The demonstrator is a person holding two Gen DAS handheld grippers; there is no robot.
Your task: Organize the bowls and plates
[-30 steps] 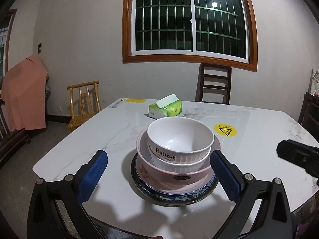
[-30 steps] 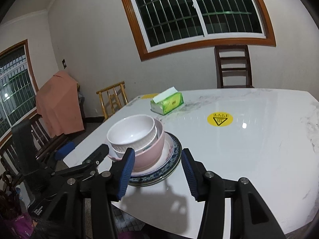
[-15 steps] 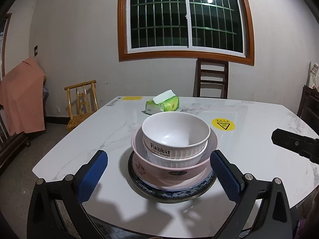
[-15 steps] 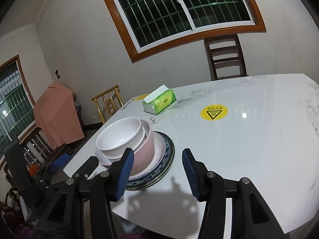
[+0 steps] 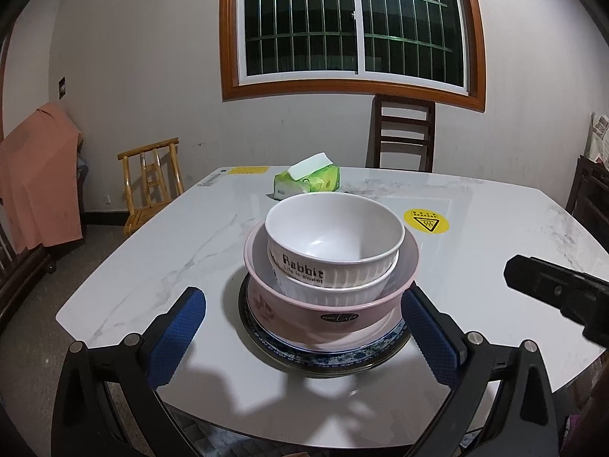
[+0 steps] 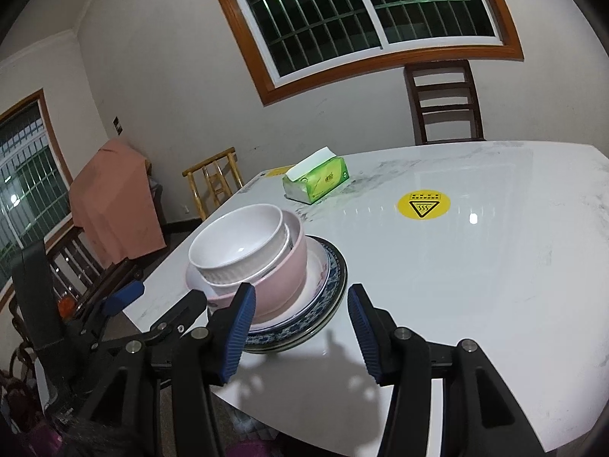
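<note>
The landmark here is the stack of dishes near the front-left corner of the marble table (image 5: 160,251).

To the left of the stack, away from the table, a chair draped with an orange cloth (image 5: 34,175) stands by the wall, and a bamboo chair (image 5: 152,186) stands nearer to the table.

The left gripper (image 5: 304,327) hangs in front of the stack with its 2 blue pads spread wide, one on each side of the dishes, and it grasps nothing.

In the stack I count 2 white ribbed bowls: the top one, the white Rabbit bowl (image 5: 335,236), sits inside the second white bowl (image 5: 342,291). Both sit in the pink bowl (image 5: 323,310), which stands on a pale plate (image 6: 318,266) and the blue-patterned plate (image 5: 323,354).

Compared with 1 second ago, both cameras are a little farther back and higher, and the stack is not changed. I judge that the stacking is finished and both grippers are withdrawing.

Behind the stack lies a green tissue pack (image 5: 307,181). To its right and behind there is a yellow warning sticker (image 5: 426,221).

The right gripper (image 6: 298,323) is in front of the stack and right of it, its fingers released and empty. A dark wooden chair (image 5: 403,133) stands far behind the stack, under the window (image 5: 354,26).
</note>
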